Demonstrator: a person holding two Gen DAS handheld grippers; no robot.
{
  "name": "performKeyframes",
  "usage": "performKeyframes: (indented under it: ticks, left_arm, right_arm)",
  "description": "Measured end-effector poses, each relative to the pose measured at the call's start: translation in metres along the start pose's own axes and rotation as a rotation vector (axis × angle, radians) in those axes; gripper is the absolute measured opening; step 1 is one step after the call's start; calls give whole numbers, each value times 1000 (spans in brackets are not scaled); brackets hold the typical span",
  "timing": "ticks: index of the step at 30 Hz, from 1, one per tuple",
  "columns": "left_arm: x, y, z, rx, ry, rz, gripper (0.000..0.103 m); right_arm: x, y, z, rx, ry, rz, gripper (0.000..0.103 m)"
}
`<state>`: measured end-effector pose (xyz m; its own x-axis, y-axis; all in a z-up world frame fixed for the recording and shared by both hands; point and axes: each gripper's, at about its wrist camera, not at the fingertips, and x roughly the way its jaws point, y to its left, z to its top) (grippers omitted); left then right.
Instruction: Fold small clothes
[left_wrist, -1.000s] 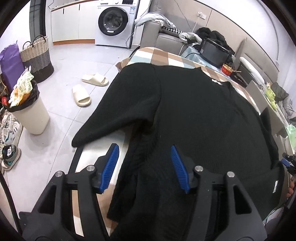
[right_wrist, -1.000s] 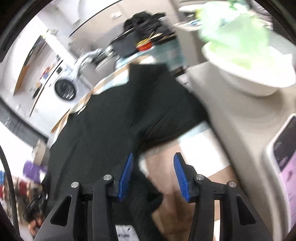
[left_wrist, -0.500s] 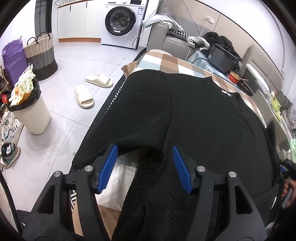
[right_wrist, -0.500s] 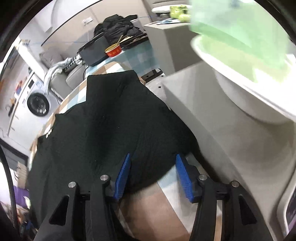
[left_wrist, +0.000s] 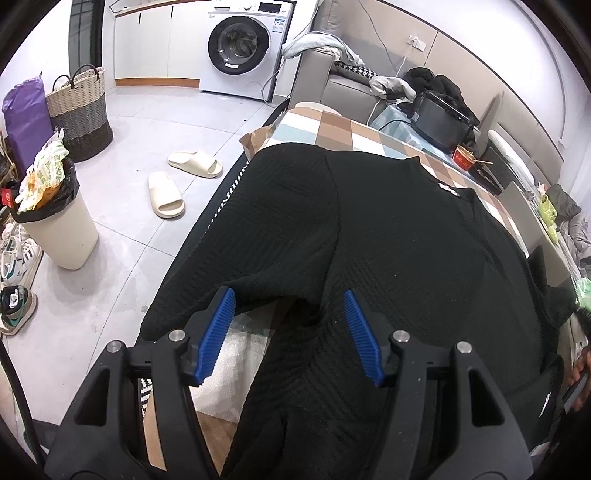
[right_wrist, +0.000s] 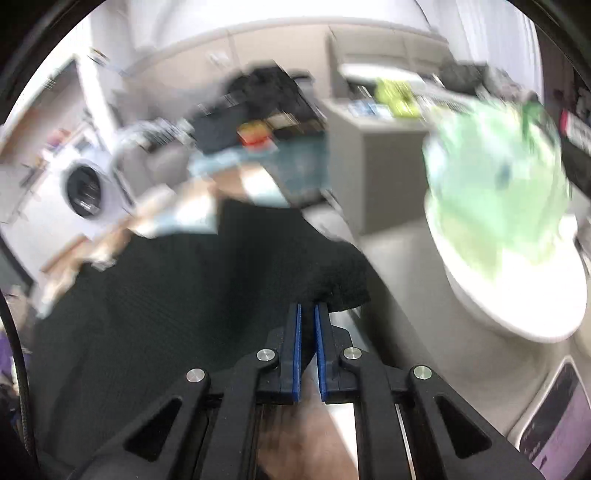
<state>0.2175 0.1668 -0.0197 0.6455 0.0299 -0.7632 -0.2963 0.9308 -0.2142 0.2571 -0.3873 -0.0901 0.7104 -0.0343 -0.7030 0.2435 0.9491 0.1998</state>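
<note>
Right wrist view smeared by motion blur, washing machine (right_wrist: 86, 192) and clutter beyond the black sweater (right_wrist: 177, 295) indistinct, sweater's near hem cut off at the left view's bottom edge, checked counter (left_wrist: 332, 129) mostly hidden beneath it

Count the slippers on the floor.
2. One slipper lies nearer the washing machine; the other slipper lies just this side of it, nearer the bin. The sweater may hide more.

Right tool (right_wrist: 307, 314) jaws have just closed, pinching the black sweater's (right_wrist: 192, 295) edge; earlier they stood apart.
</note>
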Motion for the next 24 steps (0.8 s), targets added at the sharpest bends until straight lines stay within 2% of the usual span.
performKeyframes:
  ticks: [3, 6, 8, 9, 11, 14, 16, 18, 21, 24]
  left_arm:
    - [-1, -1, -1, -5, -2, -8, 59]
    - [-2, -2, -2, -6, -3, -12, 59]
    - [-2, -3, -2, -7, -5, -16, 59]
    - [-3, -4, -2, -7, -8, -17, 59]
    - [-5, -6, -3, -6, -9, -17, 59]
    - [-7, -7, -5, 1, -12, -18, 59]
    - [-8, -5, -5, -4, -10, -15, 59]
    - [-9, -3, -5, -13, -6, -10, 59]
    - [-12, 5, -3, -33, -11, 0, 59]
    - [-13, 17, -1, -75, -17, 19, 59]
  right_arm:
    - [-18, 24, 10, -90, -95, 110, 7]
    - [-26, 56, 14, -187, -123, 275, 7]
    - [-27, 79, 13, -252, -117, 372, 7]
    - [-24, 98, 9, -309, -87, 450, 7]
    - [-20, 126, -5, -405, -8, 536, 7]
    - [-6, 155, -34, -512, 140, 543, 9]
    - [4, 163, -42, -519, 207, 534, 16]
    - [11, 165, -49, -534, 260, 527, 36]
    - [6, 161, -47, -534, 242, 549, 41]
    - [15, 155, -40, -496, 234, 489, 41]
